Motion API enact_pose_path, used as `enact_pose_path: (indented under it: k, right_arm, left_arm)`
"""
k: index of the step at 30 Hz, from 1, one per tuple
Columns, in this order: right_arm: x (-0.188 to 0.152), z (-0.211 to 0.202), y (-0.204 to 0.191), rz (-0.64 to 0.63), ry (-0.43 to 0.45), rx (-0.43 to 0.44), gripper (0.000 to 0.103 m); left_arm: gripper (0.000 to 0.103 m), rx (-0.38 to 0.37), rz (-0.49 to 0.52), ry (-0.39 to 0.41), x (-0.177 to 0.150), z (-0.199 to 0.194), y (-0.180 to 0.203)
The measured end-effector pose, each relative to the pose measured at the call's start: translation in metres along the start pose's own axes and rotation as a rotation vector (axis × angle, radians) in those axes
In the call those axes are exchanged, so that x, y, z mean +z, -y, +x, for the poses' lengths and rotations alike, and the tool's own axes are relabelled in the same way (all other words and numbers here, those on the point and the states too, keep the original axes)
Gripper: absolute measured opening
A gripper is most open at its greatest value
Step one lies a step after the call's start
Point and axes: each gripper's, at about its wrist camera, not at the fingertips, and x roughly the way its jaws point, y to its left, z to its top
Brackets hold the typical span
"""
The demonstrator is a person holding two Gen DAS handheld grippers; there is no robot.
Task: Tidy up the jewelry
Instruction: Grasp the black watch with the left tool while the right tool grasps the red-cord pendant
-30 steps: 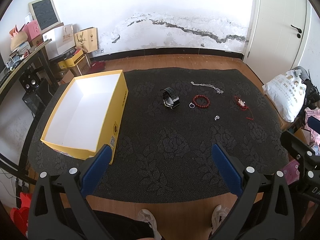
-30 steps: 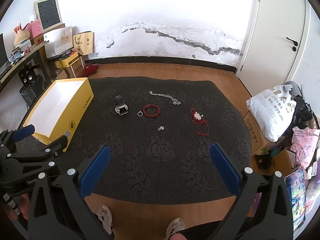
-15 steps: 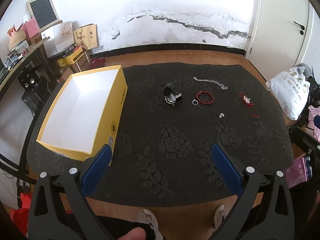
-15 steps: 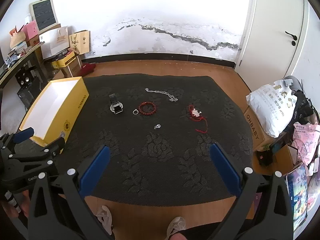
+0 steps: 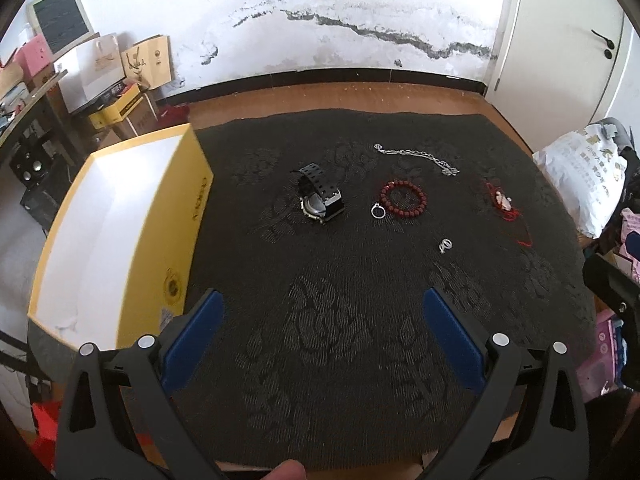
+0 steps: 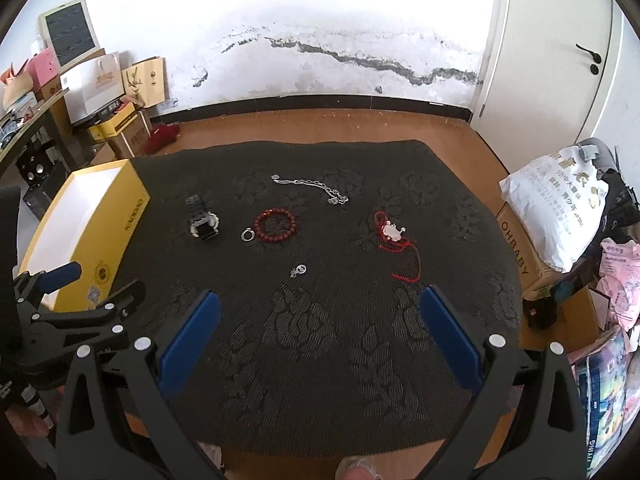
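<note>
Jewelry lies on a dark patterned mat [image 5: 340, 320]: a black watch [image 5: 320, 196], a red bead bracelet [image 5: 403, 199], a silver ring [image 5: 377, 211], a silver chain [image 5: 416, 157], a red cord with a pendant [image 5: 505, 204] and a small silver piece [image 5: 445, 245]. An open yellow box [image 5: 120, 216] with a white inside stands at the mat's left. My left gripper [image 5: 322, 300] is open and empty, above the mat's near part. My right gripper [image 6: 318, 300] is open and empty; the small silver piece [image 6: 299, 269] lies just beyond it. The left gripper [image 6: 92, 292] also shows in the right wrist view.
A white sack [image 6: 556, 208] on a cardboard box and pink packs stand right of the mat. A desk, speakers and paper bags [image 5: 148, 60] crowd the left wall. A white door [image 6: 552, 52] is at the back right. Wooden floor surrounds the mat.
Both grippers have moved forward and lower toward the mat, so the jewelry looks larger and nearer. Both stay open. Nothing on the mat has moved.
</note>
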Motion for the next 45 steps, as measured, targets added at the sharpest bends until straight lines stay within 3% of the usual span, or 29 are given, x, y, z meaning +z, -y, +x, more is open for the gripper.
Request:
enact_pose_path:
  k: [7,18,22,25,30,34,37,45]
  right_arm:
    - [0.015,0.048,0.002,0.0,-0.032,-0.001,0.097]
    - [0.017,0.102,0.014,0.034,-0.075,0.012,0.097]
    - [0.016,0.121,0.021,0.037,-0.102,0.015,0.097]
    - [0.015,0.129,0.024,0.035,-0.112,0.022,0.097]
    - [0.016,0.134,0.024,0.021,-0.113,0.022,0.097]
    - [0.016,0.132,0.024,0.009,-0.103,0.021,0.097]
    - [0.016,0.132,0.027,0.007,-0.097,0.003,0.097]
    - [0.014,0.133,0.039,0.023,-0.104,-0.001,0.097]
  left_arm:
    - [0.097,0.002,-0.005,-0.032,0.023,0.048,0.006]
    - [0.097,-0.066,-0.138,-0.115,0.06,0.145,0.002]
    - [0.097,-0.01,-0.084,-0.093,0.069,0.163,0.01]
    - [0.097,0.01,-0.098,-0.099,0.07,0.177,0.002]
    - [0.097,-0.023,-0.173,-0.116,0.074,0.201,-0.017]
    - [0.097,-0.003,-0.15,-0.132,0.076,0.216,-0.017]
    - [0.097,0.044,-0.091,-0.11,0.076,0.219,-0.006]
    - [0.097,0.039,-0.107,-0.109,0.075,0.215,-0.012]
